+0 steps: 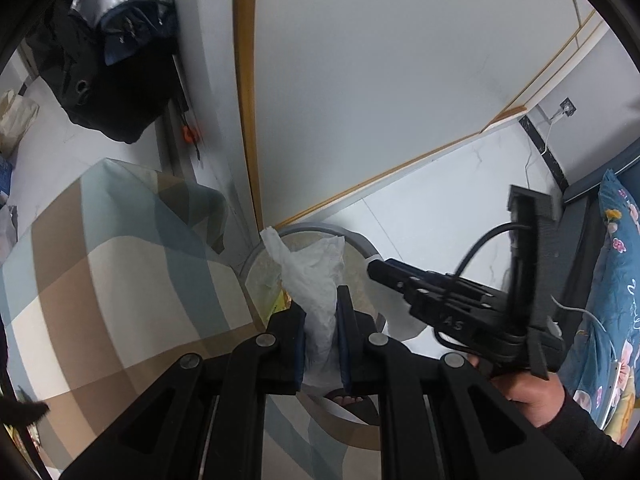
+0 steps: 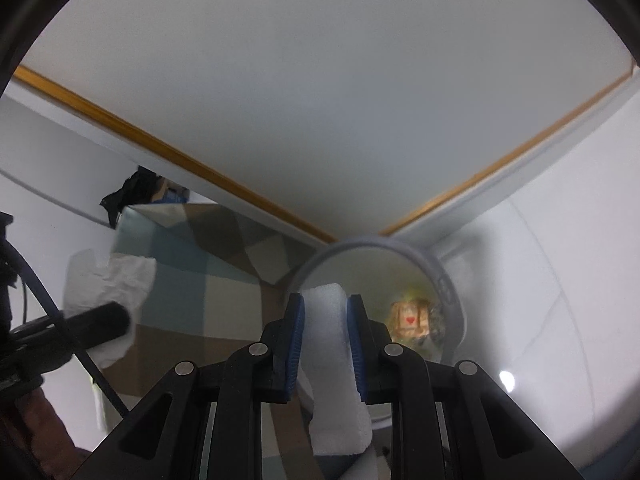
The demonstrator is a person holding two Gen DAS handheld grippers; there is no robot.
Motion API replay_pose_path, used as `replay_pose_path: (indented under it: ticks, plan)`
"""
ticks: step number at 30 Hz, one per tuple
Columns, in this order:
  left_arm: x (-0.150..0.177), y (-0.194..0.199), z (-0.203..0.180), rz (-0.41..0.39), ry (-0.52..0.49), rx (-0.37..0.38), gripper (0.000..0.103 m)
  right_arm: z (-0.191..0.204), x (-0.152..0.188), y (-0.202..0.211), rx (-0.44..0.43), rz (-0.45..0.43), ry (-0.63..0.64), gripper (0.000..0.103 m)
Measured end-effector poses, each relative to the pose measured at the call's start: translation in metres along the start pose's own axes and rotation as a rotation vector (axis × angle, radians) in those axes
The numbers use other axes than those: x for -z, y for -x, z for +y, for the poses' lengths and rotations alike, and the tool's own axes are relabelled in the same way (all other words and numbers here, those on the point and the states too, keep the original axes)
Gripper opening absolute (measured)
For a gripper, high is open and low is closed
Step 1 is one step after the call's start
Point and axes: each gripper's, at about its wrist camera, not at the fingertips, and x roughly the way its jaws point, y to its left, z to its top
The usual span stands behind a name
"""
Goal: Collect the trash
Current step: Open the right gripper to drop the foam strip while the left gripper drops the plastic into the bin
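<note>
My left gripper is shut on a crumpled white tissue, which sticks up over the mouth of a round grey trash bin on the floor. My right gripper is shut on a white foam block above the same bin, whose bottom holds a small box with a red heart. Each gripper shows in the other's view: the right one reaches toward the bin's right rim, and the left one is at the left with its tissue.
A table with a checked cloth stands just left of the bin. Wood-trimmed white walls meet in a corner behind the bin. Dark bags hang at upper left. A floral blue bed cover lies at right. A sandalled foot is below.
</note>
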Motion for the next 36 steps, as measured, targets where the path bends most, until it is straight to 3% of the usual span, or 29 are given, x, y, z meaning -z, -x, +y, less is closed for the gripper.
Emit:
replay_pose_path:
  ticks: [10,15,24,27,36]
  plan:
    - [-0.006,-0.014,-0.003,0.037,-0.010,-0.019,0.009,-0.011,0.012,-0.011,-0.025,0.030,-0.002,0.025]
    - [-0.008,-0.020,-0.003,0.052,-0.004,-0.030,0.009,-0.013,0.015,-0.004,-0.033,0.001,-0.001,0.041]
    - [-0.008,-0.029,-0.007,0.093,-0.012,-0.036,0.009,-0.019,0.015,0.015,-0.013,-0.033,-0.021,0.050]
    - [-0.009,-0.037,-0.010,0.124,-0.026,-0.031,0.009,-0.024,0.017,0.025,0.006,-0.022,-0.024,0.060]
    - [-0.013,-0.069,-0.019,0.249,-0.018,-0.028,0.013,-0.029,0.017,0.059,0.052,-0.059,-0.015,0.070]
